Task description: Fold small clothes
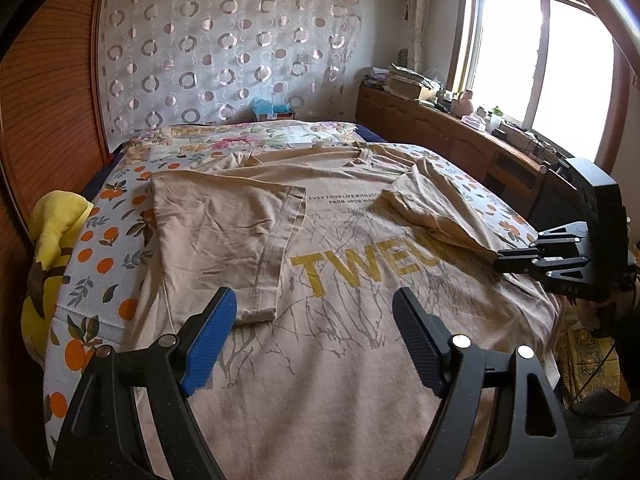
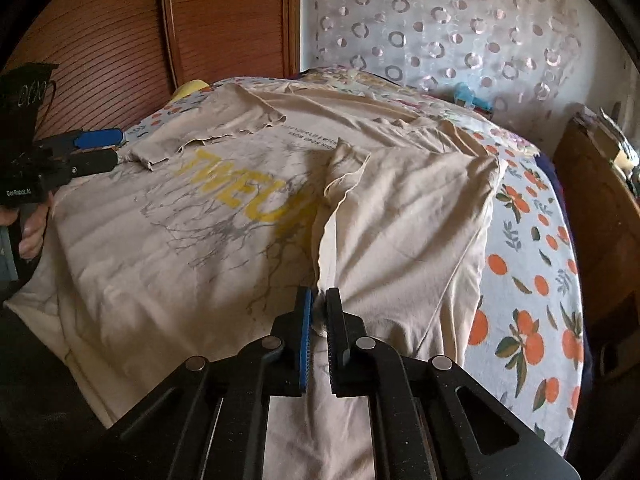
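Shirt [image 2: 168, 232] soft beige knit, creased; right claw [image 2: 319, 304] pinching fold.

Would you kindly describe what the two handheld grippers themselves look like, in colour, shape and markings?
Both match: the left gripper and the right gripper have black angular frames with cut-out links and round silver pivot pins. On each, one of the fingers carries a ribbed blue pad, the other a black textured one. From the right wrist view, the left gripper's black body bears white lettering, seemingly "GenRobot.AI". No sleeves or cables clearly show.
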### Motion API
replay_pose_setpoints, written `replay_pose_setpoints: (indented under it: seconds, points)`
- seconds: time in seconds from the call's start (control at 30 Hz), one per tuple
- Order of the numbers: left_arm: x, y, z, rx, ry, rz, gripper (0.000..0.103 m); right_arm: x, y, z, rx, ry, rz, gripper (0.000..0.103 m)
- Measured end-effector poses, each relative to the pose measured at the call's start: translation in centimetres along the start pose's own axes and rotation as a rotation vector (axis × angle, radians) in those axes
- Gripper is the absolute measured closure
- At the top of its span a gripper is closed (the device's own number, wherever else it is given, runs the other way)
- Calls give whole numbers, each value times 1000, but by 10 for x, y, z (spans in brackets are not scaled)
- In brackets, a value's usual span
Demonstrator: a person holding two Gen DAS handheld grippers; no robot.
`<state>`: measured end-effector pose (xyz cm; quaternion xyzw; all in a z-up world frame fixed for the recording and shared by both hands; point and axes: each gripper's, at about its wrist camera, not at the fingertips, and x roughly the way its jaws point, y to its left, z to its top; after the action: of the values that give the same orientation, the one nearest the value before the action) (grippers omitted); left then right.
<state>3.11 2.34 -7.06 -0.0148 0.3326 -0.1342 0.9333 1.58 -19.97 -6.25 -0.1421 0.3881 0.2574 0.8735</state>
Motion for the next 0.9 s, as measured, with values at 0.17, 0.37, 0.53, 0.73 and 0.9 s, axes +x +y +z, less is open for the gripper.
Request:
replay_pose_setpoints:
  seconds: [0.17, 0.37, 0.53, 0.73, 0.9]
  points:
    - [0, 0, 0, 0, -1, 1, 22, -6, -2, 10, 20, -35, 5, 90]
    - [-1, 1, 0, -3, 0, 1, 22, 6, -9, 32, 40, -60, 14, 69]
    - [-2, 5, -2, -9, 2, 6, 22, 41, -24, 57, 77, -36, 21, 69]
    - [-3, 10, -4, -19, 0, 10, 22, 87, -33, 85, 94, 17, 10, 69]
    - [-1, 15, -6, -28, 5, 16, 22, 110, -29, 100, 111, 39, 18, 69]
